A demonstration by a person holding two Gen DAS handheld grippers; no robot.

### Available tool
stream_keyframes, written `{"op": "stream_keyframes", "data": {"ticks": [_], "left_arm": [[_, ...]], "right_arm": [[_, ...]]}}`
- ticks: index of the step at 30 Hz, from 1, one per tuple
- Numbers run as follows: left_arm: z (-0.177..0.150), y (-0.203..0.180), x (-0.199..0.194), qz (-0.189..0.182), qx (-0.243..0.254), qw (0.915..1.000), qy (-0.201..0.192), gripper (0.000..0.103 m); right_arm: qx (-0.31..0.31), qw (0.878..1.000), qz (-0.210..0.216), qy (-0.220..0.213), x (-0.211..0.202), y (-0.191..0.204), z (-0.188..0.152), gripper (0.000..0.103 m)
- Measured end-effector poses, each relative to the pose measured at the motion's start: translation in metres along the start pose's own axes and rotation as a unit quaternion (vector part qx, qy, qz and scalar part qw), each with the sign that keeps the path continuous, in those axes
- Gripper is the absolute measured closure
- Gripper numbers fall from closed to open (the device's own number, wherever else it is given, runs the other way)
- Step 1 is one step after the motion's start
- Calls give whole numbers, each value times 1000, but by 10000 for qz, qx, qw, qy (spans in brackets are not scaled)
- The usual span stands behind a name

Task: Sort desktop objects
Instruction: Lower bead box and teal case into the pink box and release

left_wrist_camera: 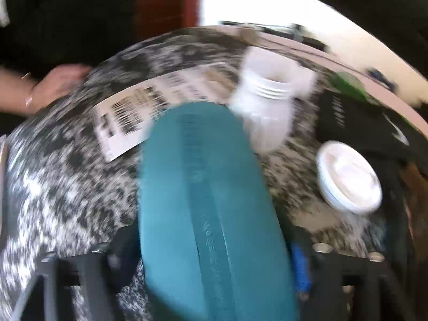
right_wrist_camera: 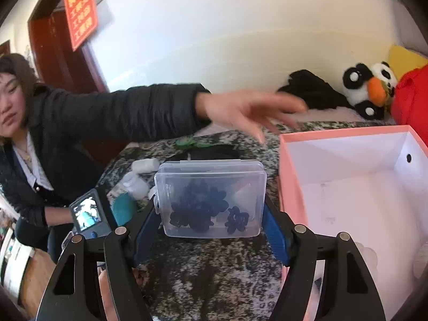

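Observation:
My left gripper (left_wrist_camera: pixel 214 272) is shut on a teal oval case (left_wrist_camera: pixel 211 214) and holds it above the speckled table (left_wrist_camera: pixel 67 192); the view is blurred. Beyond it lie an open white bottle (left_wrist_camera: pixel 267 101), a white round lid (left_wrist_camera: pixel 347 176) and a barcode label (left_wrist_camera: pixel 139 117). My right gripper (right_wrist_camera: pixel 211 214) is shut on a clear plastic box (right_wrist_camera: pixel 211 198) with dark hair clips inside, held above the table just left of the pink open box (right_wrist_camera: pixel 355 187). The teal case also shows in the right wrist view (right_wrist_camera: pixel 124 206).
A person in a black jacket (right_wrist_camera: pixel 80 123) stands at the table's left and reaches a bare hand (right_wrist_camera: pixel 248 109) over it. A black object (left_wrist_camera: pixel 355 123) lies at right. Plush panda (right_wrist_camera: pixel 371 88) and red cloth (right_wrist_camera: pixel 412 96) sit behind the pink box.

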State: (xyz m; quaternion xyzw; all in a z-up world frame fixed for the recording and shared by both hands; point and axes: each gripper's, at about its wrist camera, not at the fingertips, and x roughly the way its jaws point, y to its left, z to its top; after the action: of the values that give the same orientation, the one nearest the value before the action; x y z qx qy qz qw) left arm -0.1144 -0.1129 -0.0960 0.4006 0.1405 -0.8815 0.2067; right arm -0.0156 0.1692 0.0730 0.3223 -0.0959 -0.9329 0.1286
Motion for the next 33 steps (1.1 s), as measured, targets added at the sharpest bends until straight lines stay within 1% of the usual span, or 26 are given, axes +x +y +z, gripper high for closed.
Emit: {"op": "stream_keyframes", "data": {"ticks": [1, 3, 6, 9, 10, 12, 15, 18, 20, 21, 24, 27, 29, 31, 33], "left_arm": [[-1, 3, -5, -130, 148, 9998, -19, 35], [-4, 9, -15, -317, 218, 9992, -47, 36], [-12, 14, -41, -542, 460, 9971, -252, 36], [-24, 16, -81, -827, 829, 9912, -619, 36], [-28, 15, -97, -997, 940, 9878, -742, 36], [-37, 5, -132, -1327, 1262, 9780, -995, 36], [-47, -16, -175, -1719, 1667, 9625, -1275, 36], [-57, -51, -215, -2247, 2012, 9419, -1476, 36], [-64, -76, -234, -2521, 2207, 9299, -1517, 36], [-67, -88, -240, -2631, 2296, 9250, -1498, 36], [-80, -129, -257, -2934, 2587, 9097, -1393, 36], [-92, -163, -269, -3175, 2776, 8975, -1291, 36], [-102, -185, -274, -3344, 2931, 8876, -1201, 36], [-115, -213, -278, -3447, 3232, 8752, -1034, 36], [-126, -231, -275, -3478, 3467, 8673, -815, 36]], "right_arm": [[-31, 10000, 12, -24, -3, 2, 0, 29], [-94, 9999, 37, -71, -8, 6, -1, 29], [-188, 9997, 75, -143, -17, 12, -2, 29], [-281, 9993, 112, -214, -25, 17, -3, 29], [-313, 9991, 125, -238, -28, 19, -3, 29], [-343, 9989, 102, -298, -34, 20, -3, 29], [-137, 9982, -311, -488, -52, -3, 3, 29], [70, 9951, -724, -676, -70, -27, 8, 29], [208, 9916, -998, -800, -82, -42, 12, 29], [271, 9890, -1177, -856, -89, -51, 13, 29], [418, 9759, -1926, -938, -107, -87, 14, 29], [501, 9632, -2500, -849, -118, -119, 11, 29], [615, 9579, -2720, -679, -120, -144, 6, 29], [752, 9546, -2853, -414, -119, -169, -2, 29], [860, 9532, -2891, -199, -115, -185, -7, 29]]}}
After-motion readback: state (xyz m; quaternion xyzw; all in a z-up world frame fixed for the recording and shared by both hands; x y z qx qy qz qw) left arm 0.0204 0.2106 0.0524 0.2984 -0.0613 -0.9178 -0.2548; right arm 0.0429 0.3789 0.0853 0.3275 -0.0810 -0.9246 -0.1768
